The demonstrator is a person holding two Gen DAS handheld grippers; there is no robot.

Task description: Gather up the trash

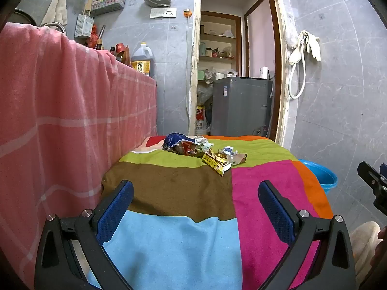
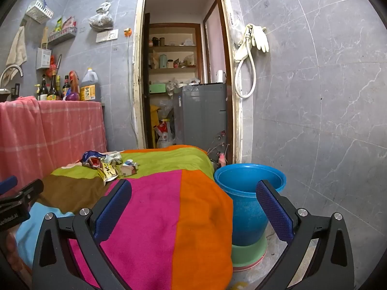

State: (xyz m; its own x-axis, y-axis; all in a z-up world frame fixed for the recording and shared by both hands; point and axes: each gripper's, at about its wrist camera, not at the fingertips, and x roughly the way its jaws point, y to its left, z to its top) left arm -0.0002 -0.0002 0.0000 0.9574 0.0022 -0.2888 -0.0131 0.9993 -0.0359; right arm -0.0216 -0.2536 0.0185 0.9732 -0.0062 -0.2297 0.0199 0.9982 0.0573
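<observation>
A heap of crumpled wrappers [image 1: 191, 146] lies at the far end of a table draped in a multicoloured patchwork cloth [image 1: 174, 188]; the same wrappers [image 2: 106, 163] show far left in the right wrist view. A yellow wrapper [image 1: 215, 163] lies nearest me. My left gripper [image 1: 196, 193] hovers open over the brown patch, well short of the trash, nothing between its blue pads. My right gripper [image 2: 193, 192] is open and empty too, over the table's right edge. A blue bucket [image 2: 249, 193] stands on the floor just right of the table, partly behind the right finger.
A counter draped in pink checked cloth [image 1: 60, 120] borders the table's left side, with bottles [image 2: 60, 87] on top. An open doorway with a grey appliance [image 1: 241, 106] lies beyond. Grey tiled wall [image 2: 314, 96] fills the right. The bucket sits on a green and pink base [image 2: 249, 253].
</observation>
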